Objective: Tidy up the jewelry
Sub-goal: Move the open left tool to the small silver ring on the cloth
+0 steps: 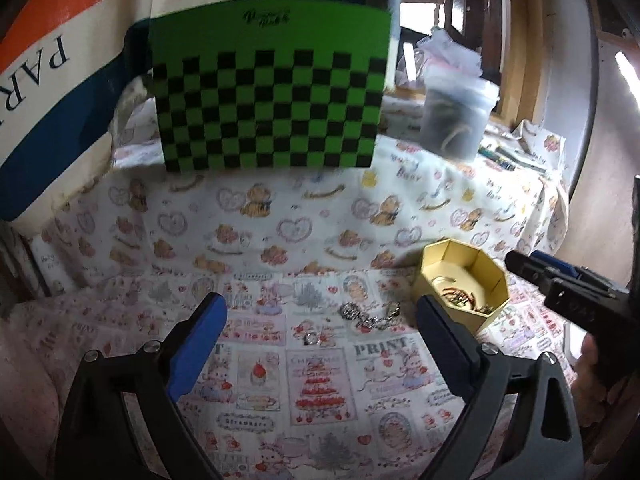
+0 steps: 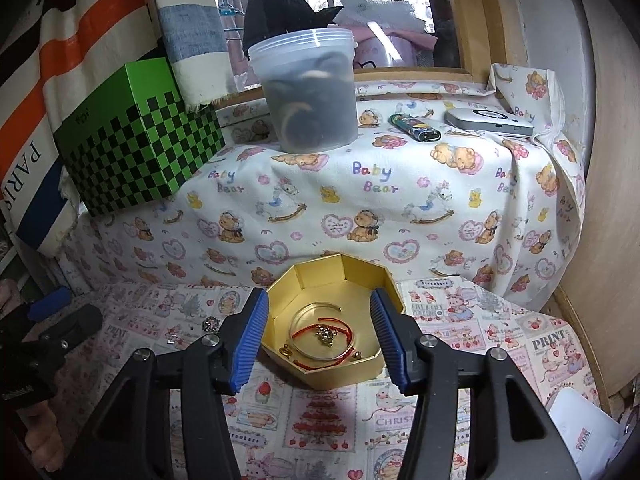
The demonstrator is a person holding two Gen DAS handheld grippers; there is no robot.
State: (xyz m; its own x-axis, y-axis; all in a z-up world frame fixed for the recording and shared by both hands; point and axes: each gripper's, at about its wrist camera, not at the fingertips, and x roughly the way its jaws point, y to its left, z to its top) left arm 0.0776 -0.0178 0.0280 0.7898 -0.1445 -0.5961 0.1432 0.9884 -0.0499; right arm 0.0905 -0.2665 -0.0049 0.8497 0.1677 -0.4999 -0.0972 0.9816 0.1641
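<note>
The left gripper (image 1: 320, 320) hangs above the desk (image 1: 320, 392) with its blue-padded fingers spread wide and nothing between them. Beyond and between its tips, a few loose pieces of jewelry lie on the printed cloth: a silvery chain (image 1: 370, 316) bunched in a small heap, and a small ring (image 1: 310, 338) just in front of it, apart from the chain. Both lie just to the left of the gold box (image 1: 464, 286), outside it.

The right gripper (image 2: 318, 336) is also open and holds nothing. Its two fingers stand on either side of the gold box (image 2: 332, 372), one near each side wall; whether they touch the walls cannot be told. The box is eight-sided, low and open at the top. Inside it lie a thin gold bangle (image 2: 316, 308), a red cord bracelet (image 2: 320, 330) with a small metal charm at its middle, and a couple of small gold pieces near the front wall.

Behind the desk, a raised ledge covered with a teddy-bear cloth (image 2: 400, 200) carries a green checkered box (image 2: 140, 136), a clear plastic tub (image 2: 312, 92) with dark contents, a lighter (image 2: 416, 126) and a flat grey device (image 2: 488, 122). From the left wrist view the right gripper (image 1: 532, 266) shows at the right edge, next to the gold box.
</note>
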